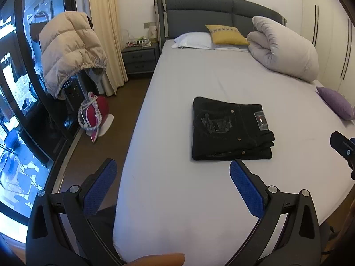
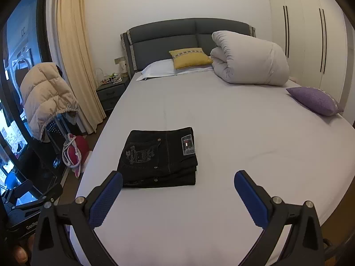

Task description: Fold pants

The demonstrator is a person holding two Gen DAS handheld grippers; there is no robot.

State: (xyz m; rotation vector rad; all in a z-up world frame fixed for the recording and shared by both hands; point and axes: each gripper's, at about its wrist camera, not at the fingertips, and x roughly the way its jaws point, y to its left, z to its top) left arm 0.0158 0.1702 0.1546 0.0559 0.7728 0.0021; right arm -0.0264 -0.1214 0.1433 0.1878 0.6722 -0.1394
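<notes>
A: Both claws are up off the bed (image 2: 221, 115) here. The left claw (image 1: 173, 166) is spread wide with nothing in it, and the right claw (image 2: 178, 177) is just as wide and just as empty.

B: And the pants (image 2: 159, 157)? They sit near the foot of the bed, on the side toward the window, a black square stack with the back pocket and the label patch facing up.

A: By the look of it the folding is done, several layers deep with the edges fairly even.

B: How would that bundle handle, in your view?

A: It looks like denim, so I'd guess fairly heavy and soft, with just enough body to keep a crease. Lift one corner and the layers would likely slide apart.

B: So where would you grip?

A: I'd pinch through the full thickness at the stacked edge nearest the claws, one claw at each end.

B: Any containers in play?

A: Only a wire basket (image 1: 138, 42) on the nightstand (image 1: 139, 58). There are small items inside, too small to name.
</notes>
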